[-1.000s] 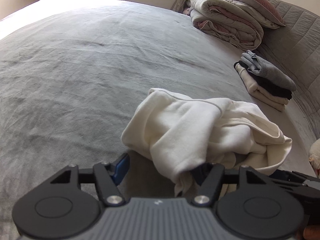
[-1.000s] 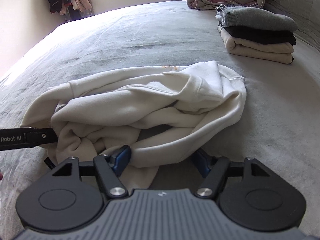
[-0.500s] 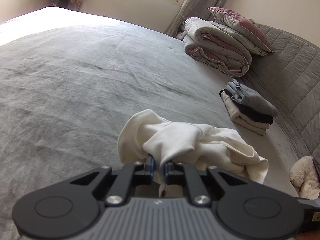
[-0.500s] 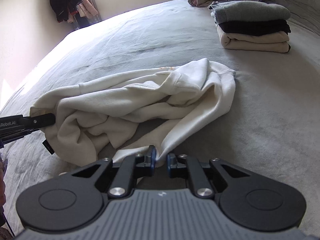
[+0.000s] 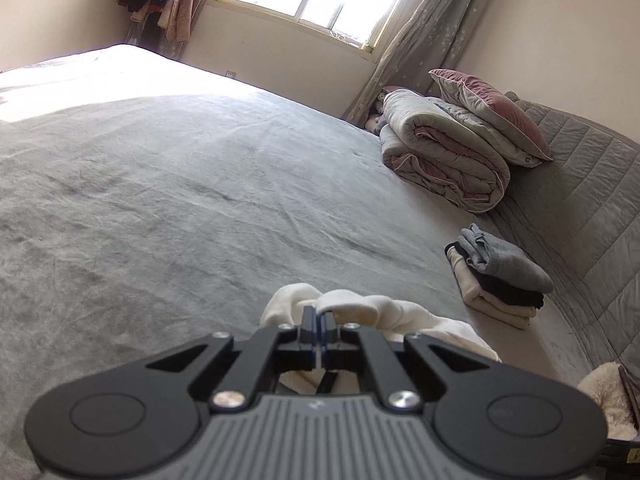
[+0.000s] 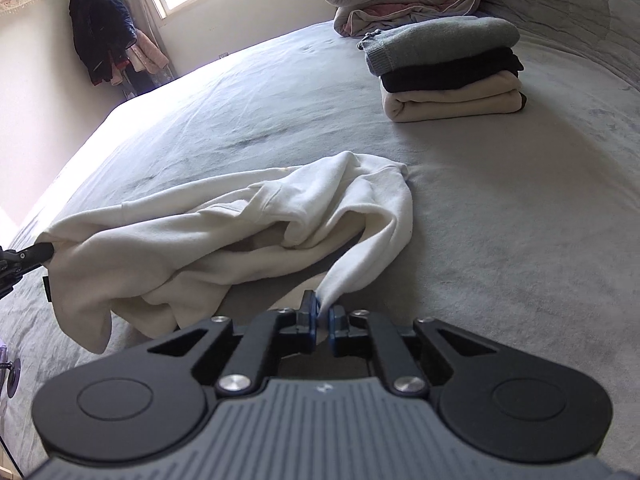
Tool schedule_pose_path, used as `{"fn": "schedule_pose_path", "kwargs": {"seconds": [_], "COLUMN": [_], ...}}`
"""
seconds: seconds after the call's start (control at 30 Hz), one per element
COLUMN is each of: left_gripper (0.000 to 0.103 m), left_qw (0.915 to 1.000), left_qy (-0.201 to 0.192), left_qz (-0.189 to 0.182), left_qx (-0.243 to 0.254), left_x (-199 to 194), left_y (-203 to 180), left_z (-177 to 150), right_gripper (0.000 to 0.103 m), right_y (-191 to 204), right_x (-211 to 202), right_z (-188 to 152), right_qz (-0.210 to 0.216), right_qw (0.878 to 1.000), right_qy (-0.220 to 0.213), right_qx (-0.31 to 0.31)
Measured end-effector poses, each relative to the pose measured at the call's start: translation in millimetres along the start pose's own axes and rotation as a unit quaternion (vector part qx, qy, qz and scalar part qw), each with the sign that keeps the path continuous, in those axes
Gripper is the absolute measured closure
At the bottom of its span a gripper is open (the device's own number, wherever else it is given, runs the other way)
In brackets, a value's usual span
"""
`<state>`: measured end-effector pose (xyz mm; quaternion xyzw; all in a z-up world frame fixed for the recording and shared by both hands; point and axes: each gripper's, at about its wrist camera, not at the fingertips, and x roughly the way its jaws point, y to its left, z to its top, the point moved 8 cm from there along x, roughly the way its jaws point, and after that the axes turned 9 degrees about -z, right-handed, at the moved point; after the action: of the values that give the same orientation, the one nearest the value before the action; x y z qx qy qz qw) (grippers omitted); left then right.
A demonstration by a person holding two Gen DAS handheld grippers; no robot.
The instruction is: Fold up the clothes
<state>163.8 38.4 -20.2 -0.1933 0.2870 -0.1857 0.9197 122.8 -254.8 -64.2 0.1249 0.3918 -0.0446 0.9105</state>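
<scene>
A crumpled cream sweatshirt [image 6: 256, 216] lies on the grey bed [image 6: 500, 220]. My right gripper [image 6: 321, 312] is shut on a near edge of it, and the cloth rises from the bed to the jaws. My left gripper [image 5: 319, 326] is shut on another edge of the sweatshirt [image 5: 360, 308], lifted above the bed; most of the garment is hidden behind its body. The left gripper's fingers [image 6: 36, 252] show at the far left of the right wrist view, holding the cloth's left end.
A stack of three folded garments [image 6: 448, 68] sits at the back right, also in the left wrist view [image 5: 496, 276]. A rolled duvet with a pillow [image 5: 452, 160] lies by the headboard. A plush toy [image 5: 604, 392] is at the right. Clothes hang [image 6: 104, 48] by the window.
Both grippers went from open to shut on edges of the sweatshirt. Both have risen and tilted up, stretching the cloth between them and lifting its ends off the bed.
</scene>
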Motion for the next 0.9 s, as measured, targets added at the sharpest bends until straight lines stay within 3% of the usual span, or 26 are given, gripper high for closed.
{"fn": "schedule_pose_path", "kwargs": {"seconds": [0.2,0.27,0.3,0.33,0.57,0.73,0.9], "left_gripper": [0.102,0.102,0.102,0.102,0.102,0.102,0.102], "left_qw": [0.9996,0.9996,0.9995,0.9994,0.9968,0.9926,0.9911], "left_qy": [0.011,0.01,0.009,0.008,0.0,0.01,0.021], "left_qz": [0.0,-0.008,-0.015,-0.023,-0.073,-0.117,-0.128], "left_qx": [0.026,0.025,0.025,0.024,0.032,0.031,0.03], "left_x": [-2,-6,-9,-11,-35,-51,-53], "left_y": [-6,-7,-10,-13,-37,-53,-55], "left_z": [-9,-7,-7,-7,-7,-12,-20], "right_gripper": [0.084,0.067,0.048,0.04,0.04,0.038,0.038], "right_y": [-6,-7,-7,-7,1,26,49], "right_x": [3,4,3,1,-10,-14,-7], "right_z": [-1,-1,0,2,12,9,1], "right_qz": [-0.008,-0.01,-0.011,-0.012,0.003,0.079,0.142], "right_qw": [1.0,1.0,1.0,1.0,1.0,0.997,0.988], "right_qy": [0.011,0.015,0.011,0.006,-0.018,0.001,0.044], "right_qx": [0.004,0.011,0.014,0.016,0.018,0.024,0.045]}}
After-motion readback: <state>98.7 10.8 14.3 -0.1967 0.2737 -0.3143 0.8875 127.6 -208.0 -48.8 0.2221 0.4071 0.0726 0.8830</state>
